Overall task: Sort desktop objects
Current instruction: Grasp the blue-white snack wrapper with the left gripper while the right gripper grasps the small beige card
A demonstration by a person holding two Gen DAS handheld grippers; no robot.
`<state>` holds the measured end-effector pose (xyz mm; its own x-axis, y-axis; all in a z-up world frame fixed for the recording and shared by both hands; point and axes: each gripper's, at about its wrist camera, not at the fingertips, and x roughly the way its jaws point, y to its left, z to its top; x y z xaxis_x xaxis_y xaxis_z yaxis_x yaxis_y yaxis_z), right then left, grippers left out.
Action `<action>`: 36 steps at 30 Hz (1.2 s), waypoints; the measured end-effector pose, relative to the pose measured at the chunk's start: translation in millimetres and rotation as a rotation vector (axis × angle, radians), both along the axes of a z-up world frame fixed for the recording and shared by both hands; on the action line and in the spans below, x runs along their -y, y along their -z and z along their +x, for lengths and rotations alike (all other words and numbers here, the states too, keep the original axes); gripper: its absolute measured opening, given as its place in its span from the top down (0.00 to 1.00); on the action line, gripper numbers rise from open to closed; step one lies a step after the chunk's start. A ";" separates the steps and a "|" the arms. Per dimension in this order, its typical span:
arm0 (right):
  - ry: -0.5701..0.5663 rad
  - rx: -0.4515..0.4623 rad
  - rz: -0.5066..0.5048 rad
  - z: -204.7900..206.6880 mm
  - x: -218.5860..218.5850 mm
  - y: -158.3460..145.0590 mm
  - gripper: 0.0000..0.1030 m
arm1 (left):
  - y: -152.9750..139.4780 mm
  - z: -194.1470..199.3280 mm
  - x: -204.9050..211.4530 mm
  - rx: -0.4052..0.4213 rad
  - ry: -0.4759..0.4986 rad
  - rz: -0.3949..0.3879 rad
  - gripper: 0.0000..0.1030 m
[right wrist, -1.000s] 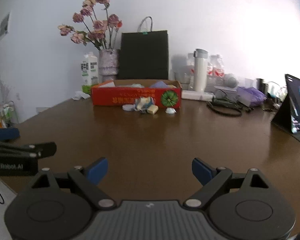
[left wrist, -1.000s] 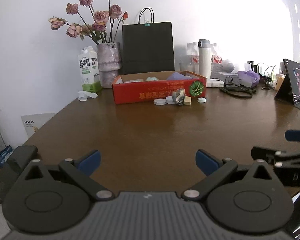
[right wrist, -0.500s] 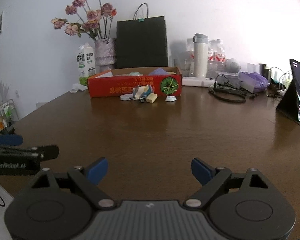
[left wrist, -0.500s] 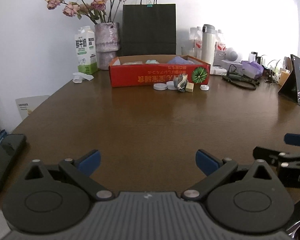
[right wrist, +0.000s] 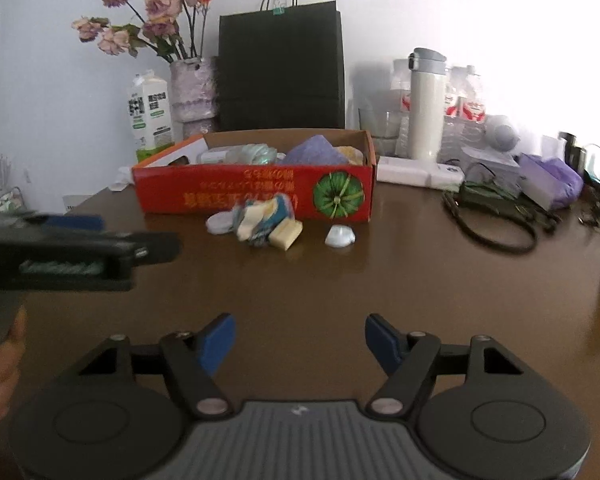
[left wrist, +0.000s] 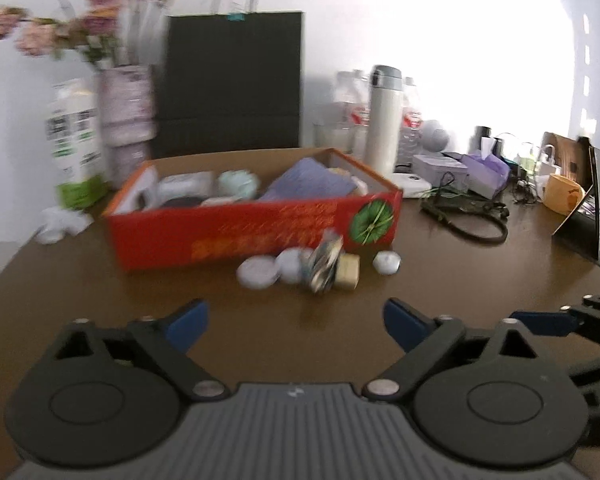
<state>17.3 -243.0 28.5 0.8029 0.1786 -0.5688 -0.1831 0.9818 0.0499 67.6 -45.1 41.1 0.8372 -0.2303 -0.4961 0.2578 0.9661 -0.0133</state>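
A red cardboard box (left wrist: 236, 232) (right wrist: 256, 194) stands on the brown table, holding several items. In front of it lie white round caps (left wrist: 258, 272) (right wrist: 219, 223), a crumpled colourful wrapper (left wrist: 325, 266) (right wrist: 264, 218), a beige block (left wrist: 347, 274) (right wrist: 286, 234) and a small white lid (left wrist: 386, 261) (right wrist: 340, 236). My left gripper (left wrist: 296, 322) is open and empty, short of these items. My right gripper (right wrist: 300, 340) is open and empty, also short of them. The left gripper also shows at the left of the right wrist view (right wrist: 80, 248).
Behind the box stand a milk carton (right wrist: 150, 114), a vase of dried roses (right wrist: 190, 92), a black paper bag (right wrist: 280, 64) and a white flask (right wrist: 426, 108). A black cable loop (right wrist: 496, 228), purple tissue pack (right wrist: 550, 182) and tablet (left wrist: 592, 216) lie to the right.
Both grippers have moved forward over the table toward the red box and the small items. Both stay open and empty.
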 end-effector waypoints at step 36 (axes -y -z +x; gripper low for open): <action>-0.085 -0.024 -0.028 63.8 -26.2 2.1 0.80 | 4.0 -58.0 -80.7 -0.111 -0.098 -0.194 0.94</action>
